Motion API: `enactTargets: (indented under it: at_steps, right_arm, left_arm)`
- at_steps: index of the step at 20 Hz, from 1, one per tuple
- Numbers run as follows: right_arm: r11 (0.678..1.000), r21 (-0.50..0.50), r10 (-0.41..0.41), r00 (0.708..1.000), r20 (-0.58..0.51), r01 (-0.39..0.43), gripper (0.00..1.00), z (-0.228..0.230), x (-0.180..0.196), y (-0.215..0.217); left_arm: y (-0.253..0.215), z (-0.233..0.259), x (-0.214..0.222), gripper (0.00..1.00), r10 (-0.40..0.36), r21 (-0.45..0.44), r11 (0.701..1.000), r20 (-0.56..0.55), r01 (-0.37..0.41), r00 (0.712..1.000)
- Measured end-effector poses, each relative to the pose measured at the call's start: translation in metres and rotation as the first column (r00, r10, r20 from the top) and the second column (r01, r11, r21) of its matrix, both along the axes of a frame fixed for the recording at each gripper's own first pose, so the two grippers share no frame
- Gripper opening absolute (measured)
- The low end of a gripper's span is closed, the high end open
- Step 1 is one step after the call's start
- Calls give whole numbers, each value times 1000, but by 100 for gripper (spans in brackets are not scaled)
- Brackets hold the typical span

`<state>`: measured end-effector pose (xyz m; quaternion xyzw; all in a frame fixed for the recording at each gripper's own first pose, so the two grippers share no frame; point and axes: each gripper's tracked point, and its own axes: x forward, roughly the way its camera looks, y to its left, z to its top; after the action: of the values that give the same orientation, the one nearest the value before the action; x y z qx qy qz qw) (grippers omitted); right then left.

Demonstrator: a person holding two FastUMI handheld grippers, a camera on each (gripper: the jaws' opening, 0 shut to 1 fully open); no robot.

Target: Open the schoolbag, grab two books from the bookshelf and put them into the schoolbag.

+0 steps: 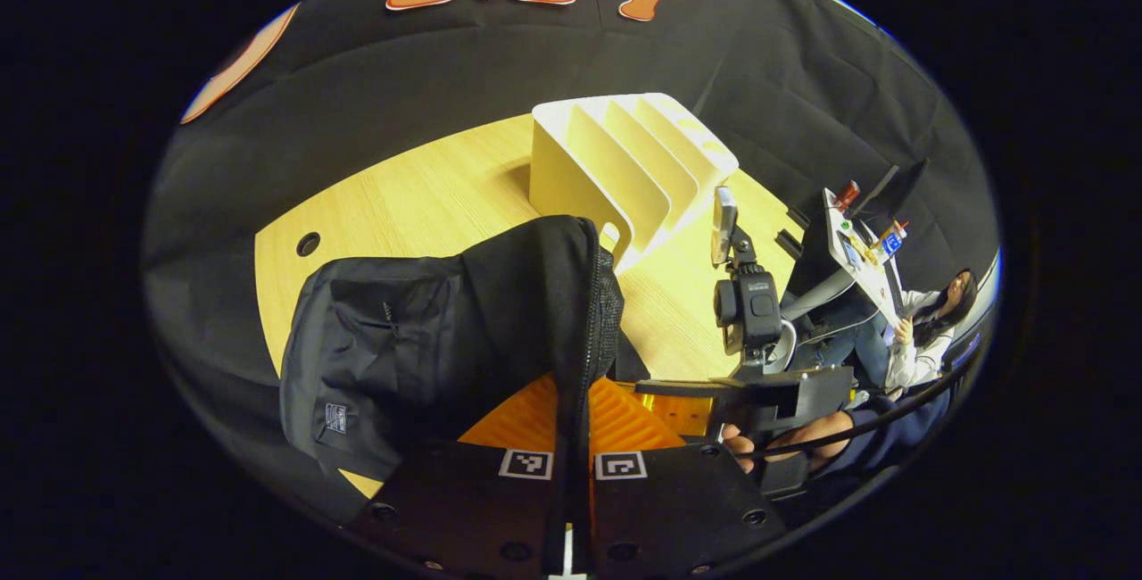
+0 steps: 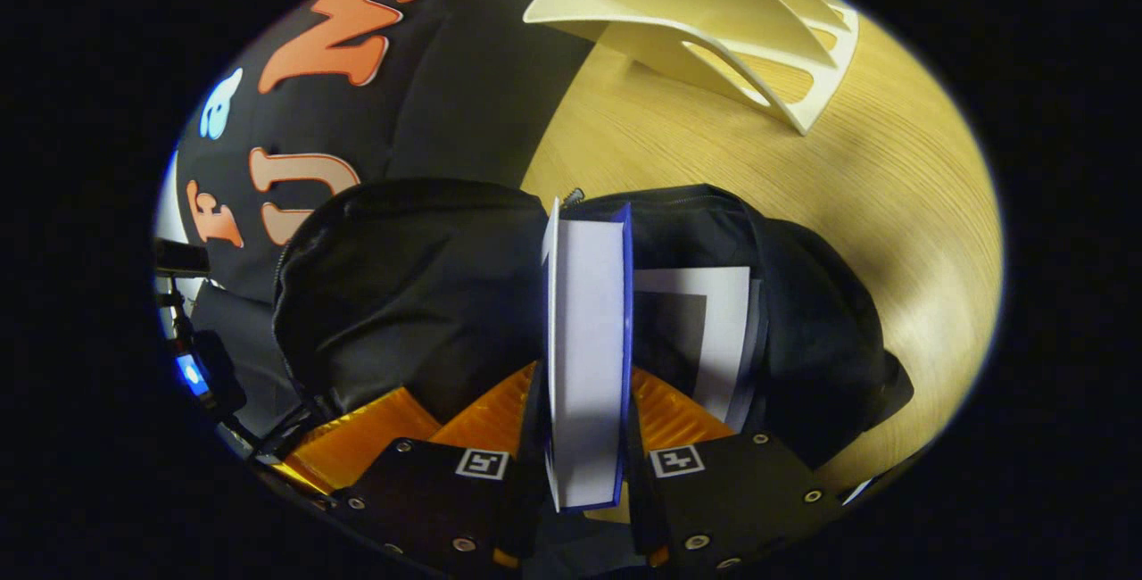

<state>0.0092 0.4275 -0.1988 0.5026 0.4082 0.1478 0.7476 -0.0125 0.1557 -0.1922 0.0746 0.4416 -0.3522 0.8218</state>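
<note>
Right gripper (image 2: 584, 464) is clamped on an upright book (image 2: 584, 339) poised over the open schoolbag (image 2: 410, 285), where another book (image 2: 714, 330) already sits, while left gripper (image 1: 571, 464) pinches the bag's zippered edge (image 1: 591, 312).

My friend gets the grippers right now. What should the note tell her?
Left gripper: shut on the schoolbag's zipper edge, holding it open.
Right gripper: shut on a blue-covered book, poised at the bag's mouth.
Another book seems to be inside the bag already.
The bookshelf on the wooden table looks to have no books in its slots.
Done: bag opened, first book apparently in.
Left: lower this book in and let go.
</note>
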Motion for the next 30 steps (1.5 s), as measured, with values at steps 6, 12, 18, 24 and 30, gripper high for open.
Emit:
enactTargets:
  at_steps: [6, 12, 18, 24, 30]
  right_arm:
    - [955, -245, 168, 986, -17, -167, 60, -14, -13, -24]
    - [906, -359, 216, 974, -70, -226, 85, -13, -21, -51]
    - [863, -486, 177, 984, 31, -139, 87, 26, 0, -93]
    - [837, -547, 63, 992, 108, 6, 89, 53, 15, -161]
    - [783, -608, 6, 976, 216, 130, 94, 92, 32, -224]
  left_arm:
    - [0, -7, 1, 5, 5, -27, 1000, -24, -6, 1000]
    - [9, -9, 3, 4, 31, -24, 999, -22, -32, 999]
    - [9, -8, 3, 4, 35, -30, 999, -22, -36, 999]
    - [-2, -16, 5, 4, 26, 5, 1000, -13, -26, 1000]
    - [-11, -19, 7, 5, 59, 49, 997, -6, -59, 998]
